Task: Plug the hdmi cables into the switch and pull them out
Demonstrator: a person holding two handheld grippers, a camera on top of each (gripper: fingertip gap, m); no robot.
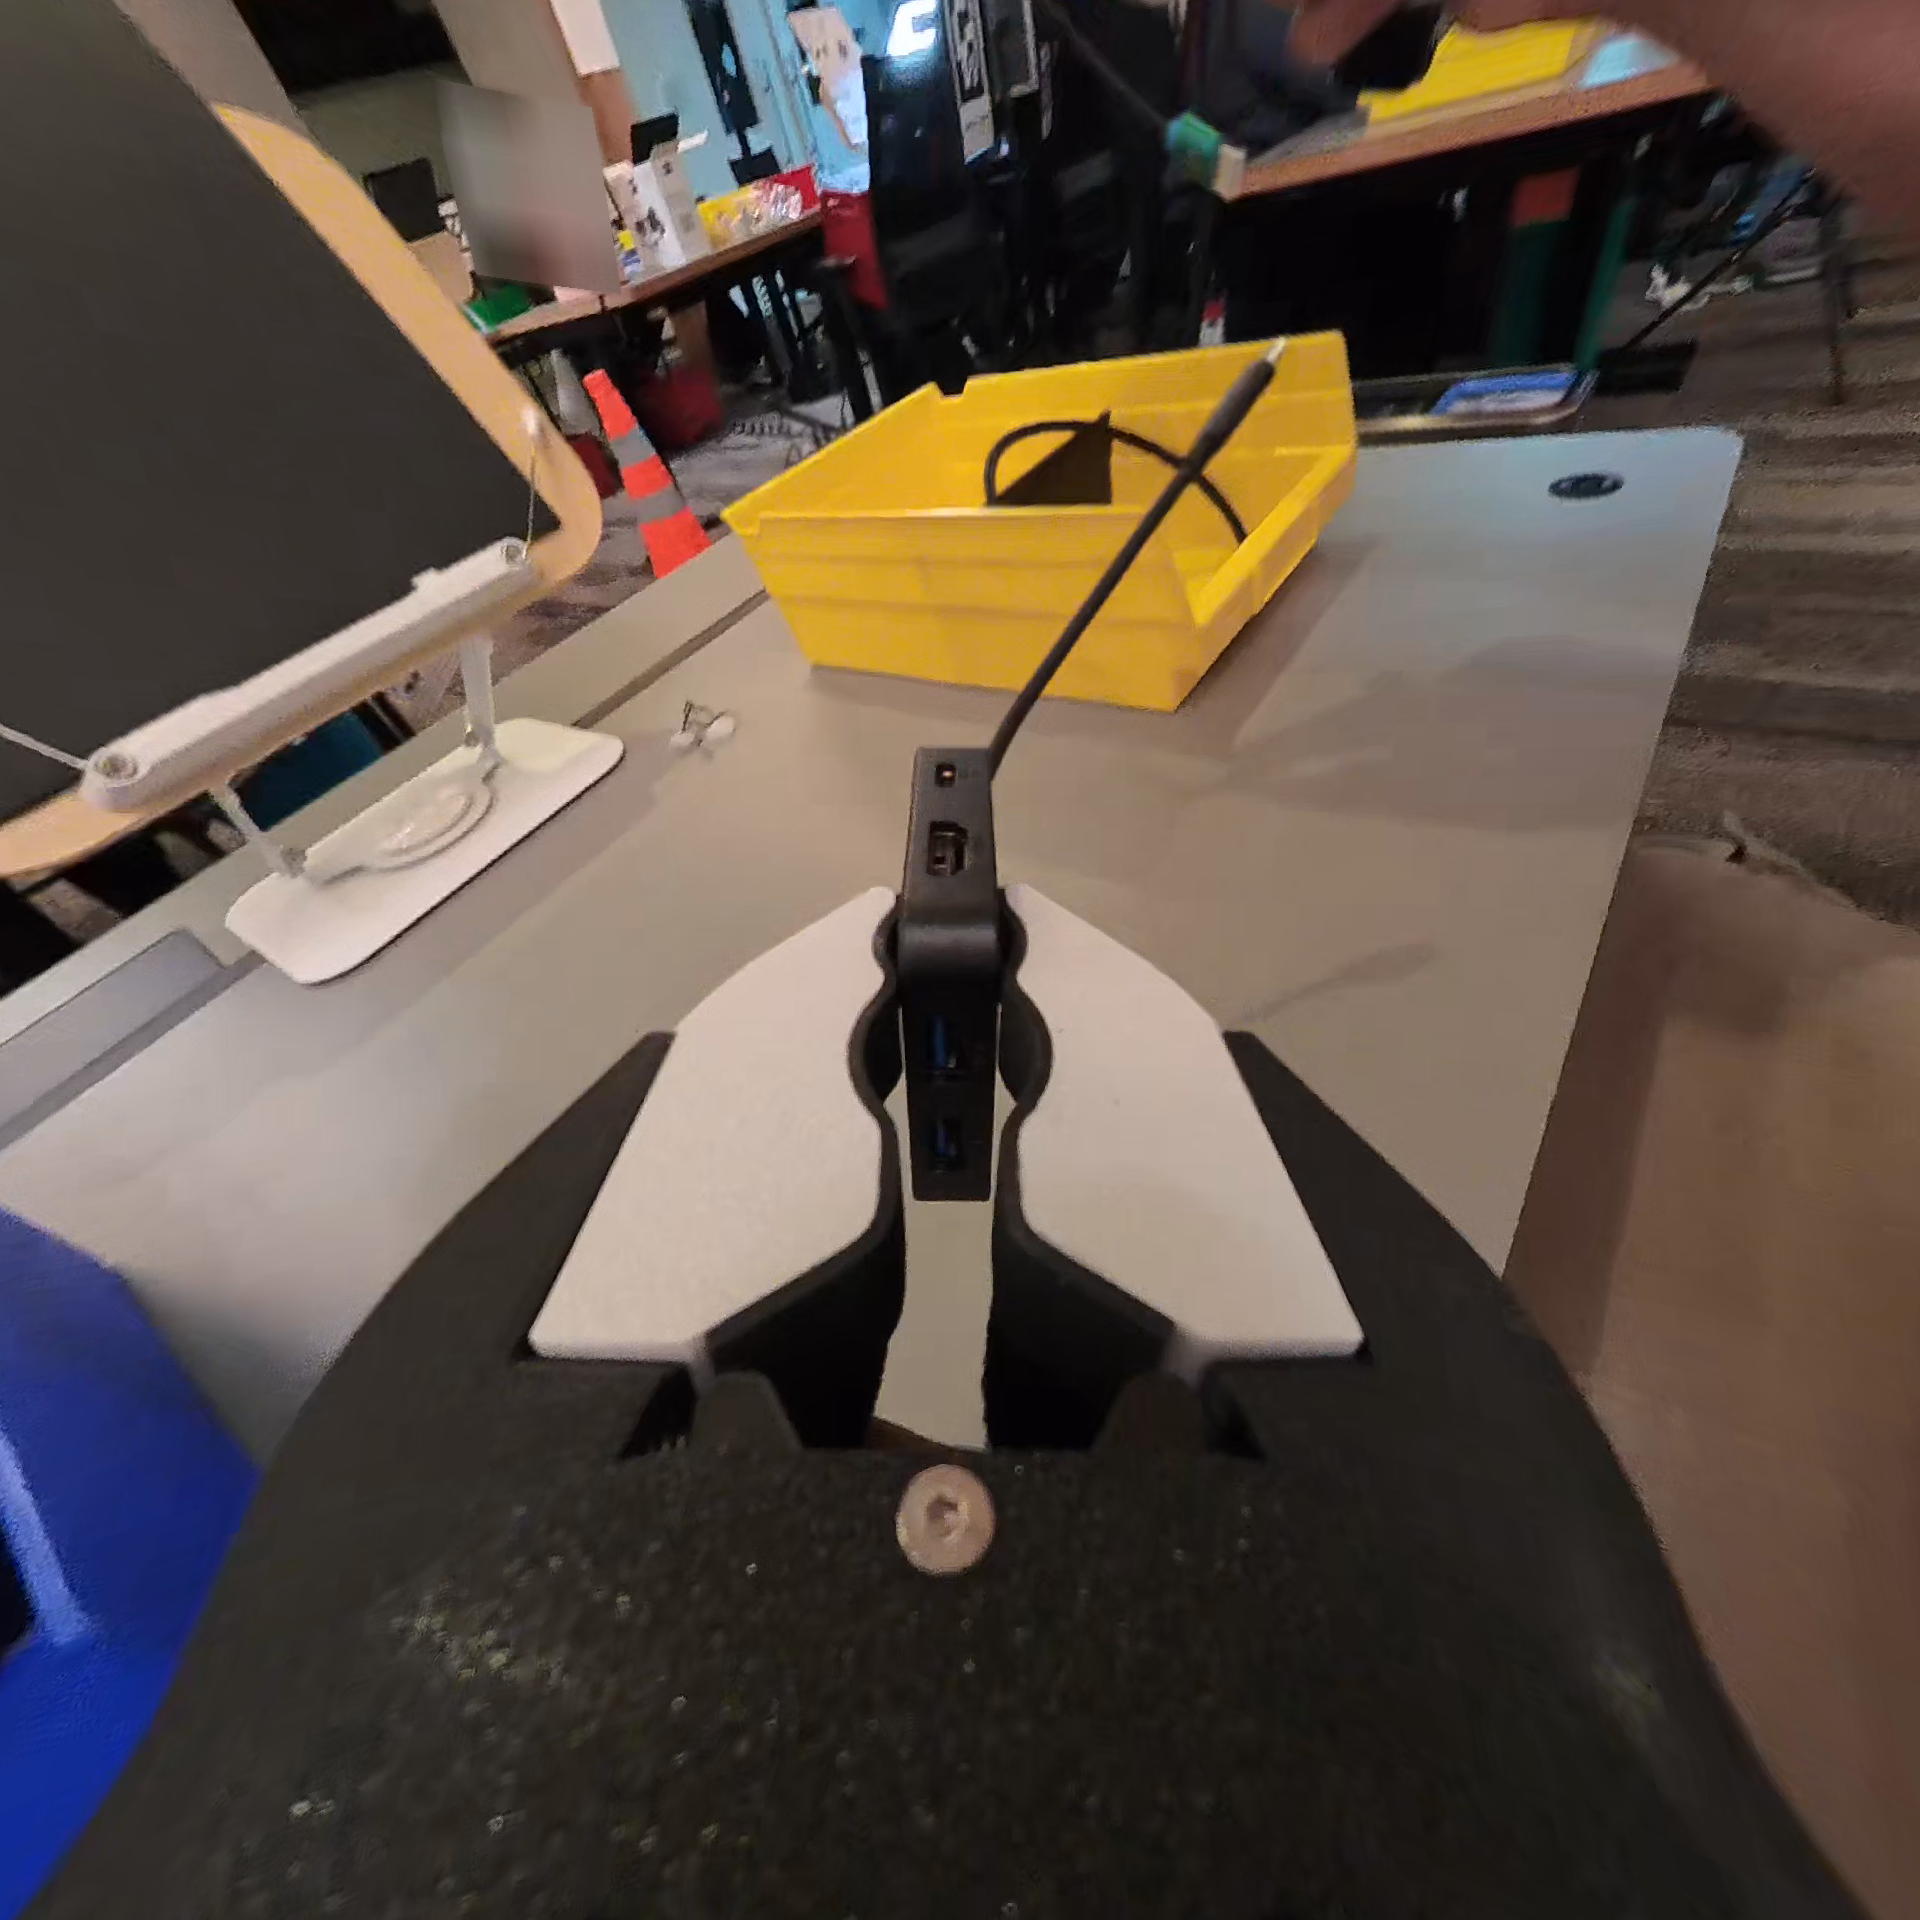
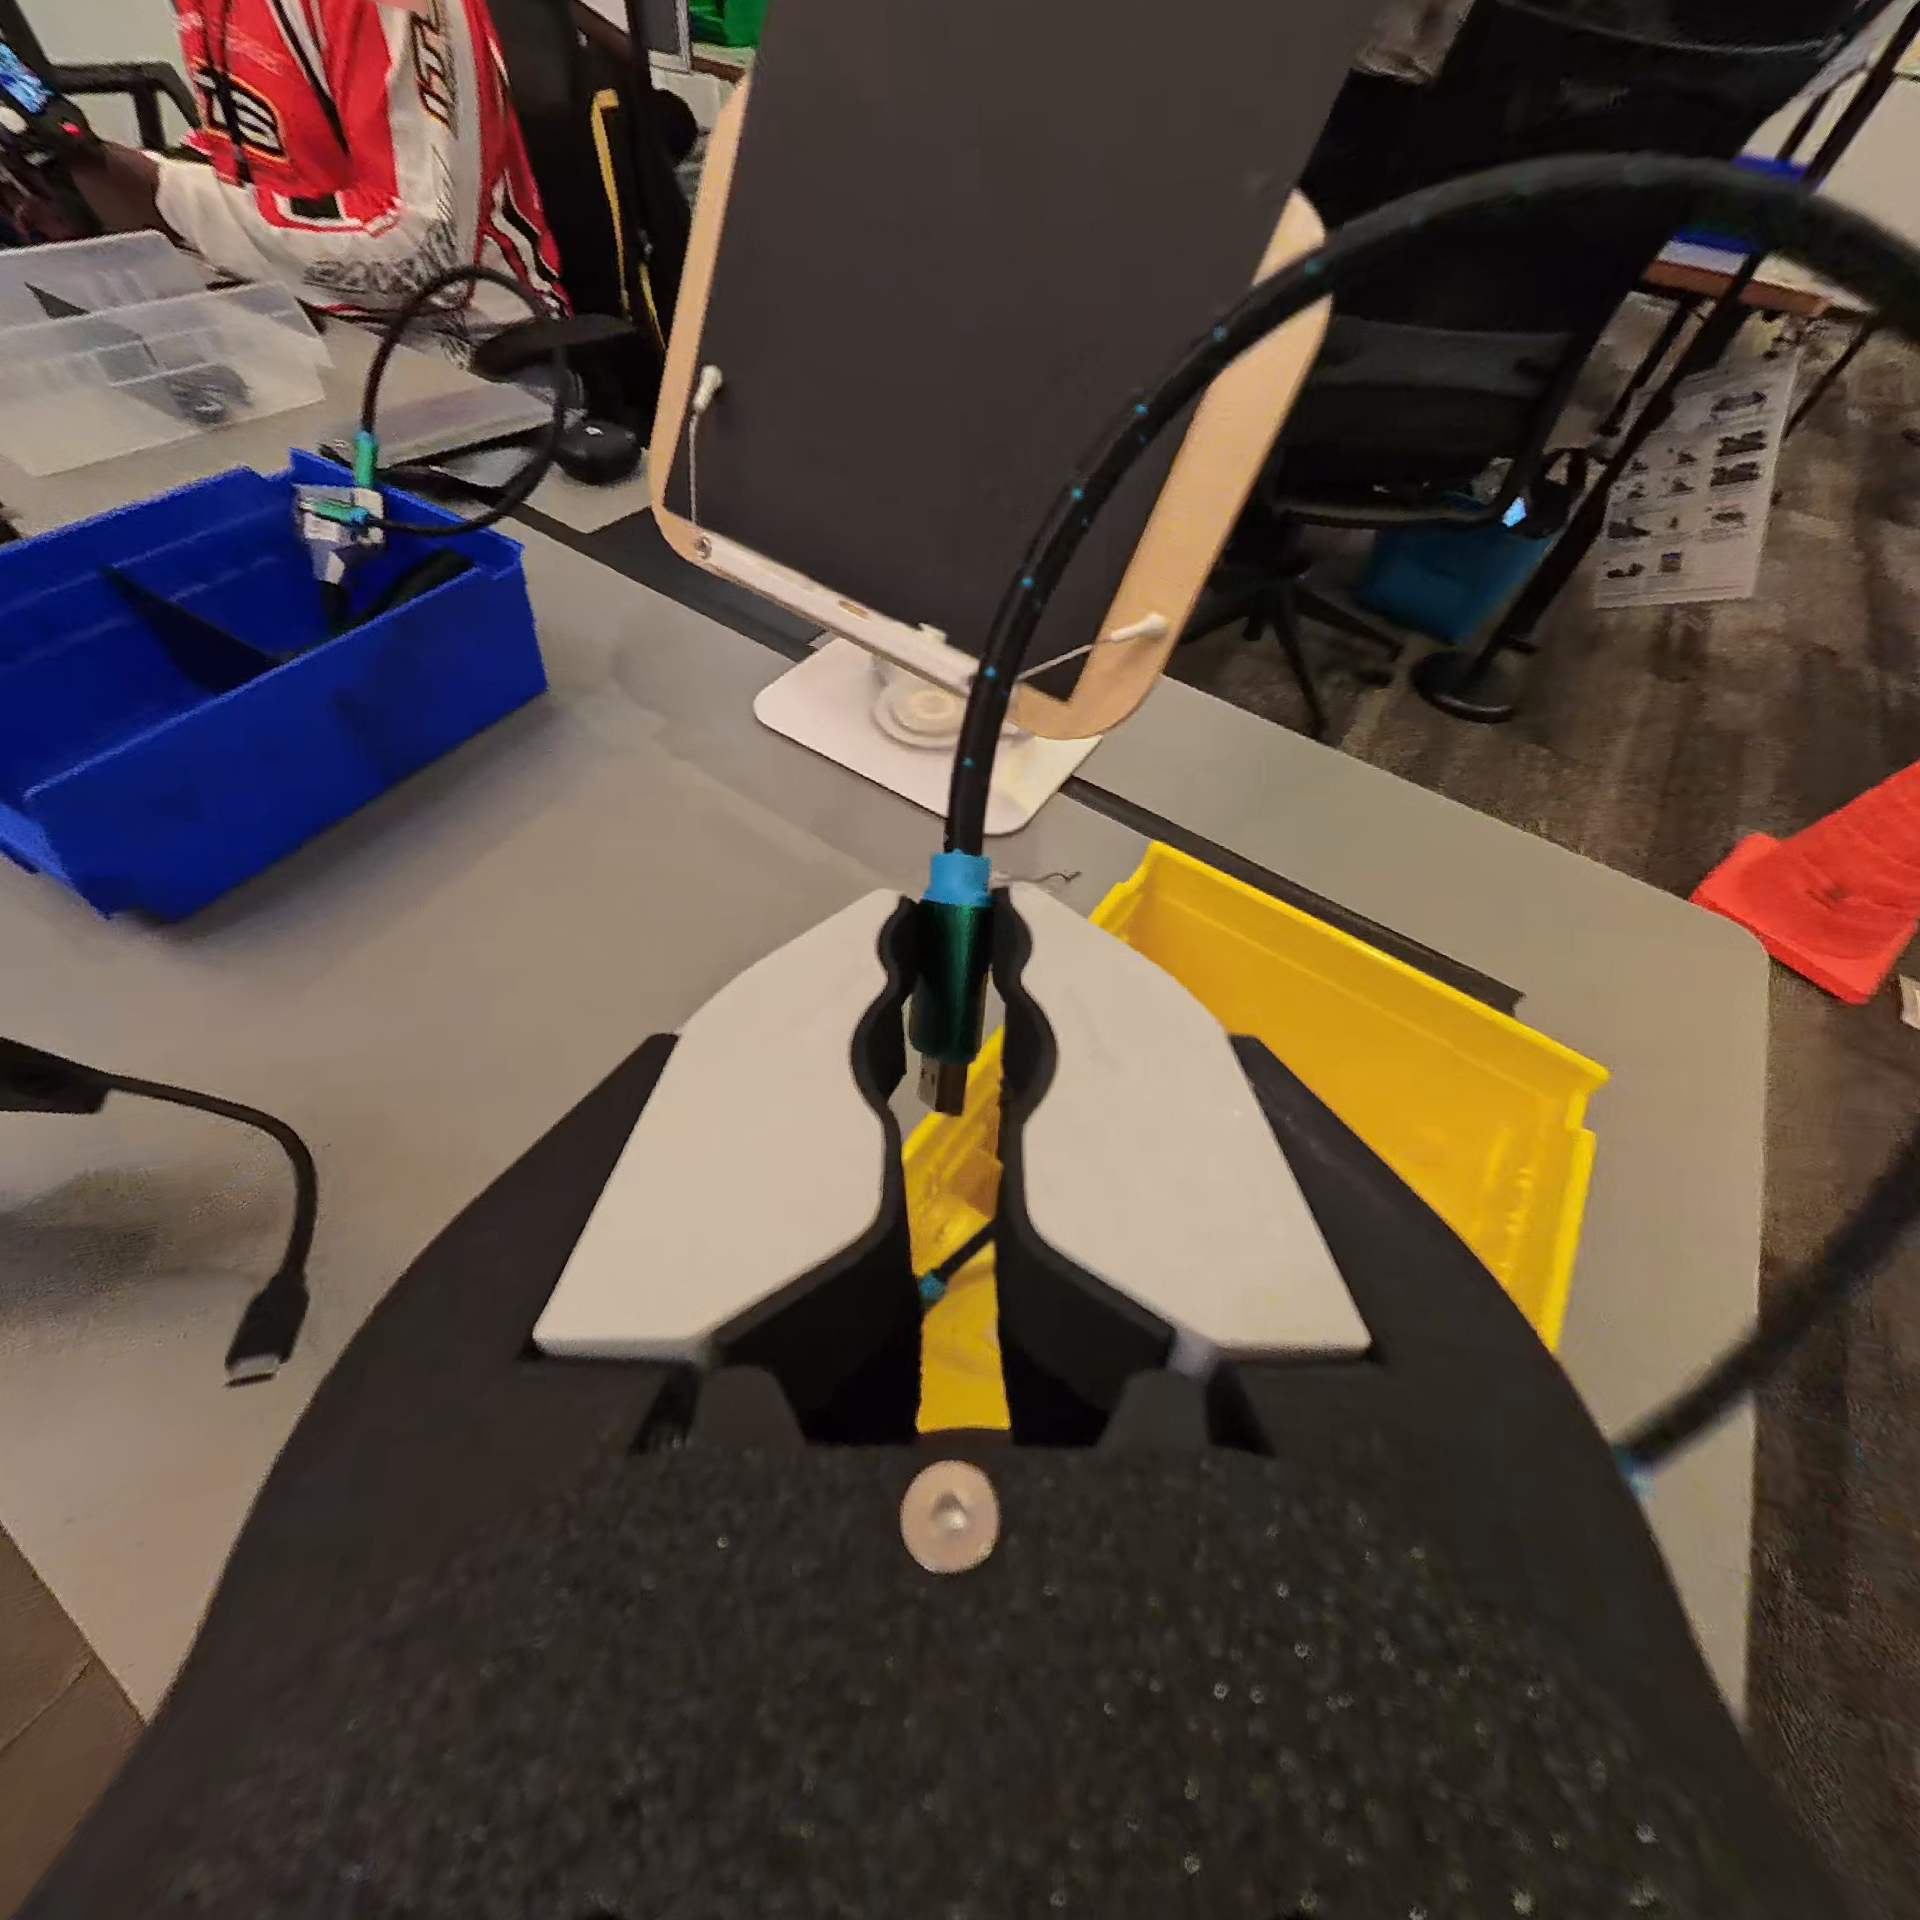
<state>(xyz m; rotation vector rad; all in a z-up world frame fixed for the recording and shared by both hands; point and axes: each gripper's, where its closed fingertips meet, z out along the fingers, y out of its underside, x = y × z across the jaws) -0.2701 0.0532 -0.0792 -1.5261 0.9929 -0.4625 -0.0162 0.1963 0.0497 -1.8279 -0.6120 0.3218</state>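
Observation:
In the left wrist view my left gripper [image 1: 950,940] is shut on a small black switch box [image 1: 948,883], held upright above the grey table [image 1: 1351,831], with an empty port facing up and a thin black lead [image 1: 1101,582] rising from its far end. In the right wrist view my right gripper [image 2: 954,956] is shut on the green-sleeved plug of a black braided HDMI cable [image 2: 951,987]. The plug's metal tip points back toward the camera. The cable [image 2: 1143,416] arcs up and off to the right. The plug and the switch are apart.
A yellow bin [image 1: 1039,561] holding a black cable sits on the table's far side; it also shows below my right gripper [image 2: 1351,1060]. A blue bin [image 2: 239,665] with another cable stands at left. A tablet on a white stand [image 2: 987,343], a loose black plug [image 2: 265,1340] and an orange cone [image 1: 649,478] are nearby. The left gripper's tips are roughly 30 cm from the right gripper's.

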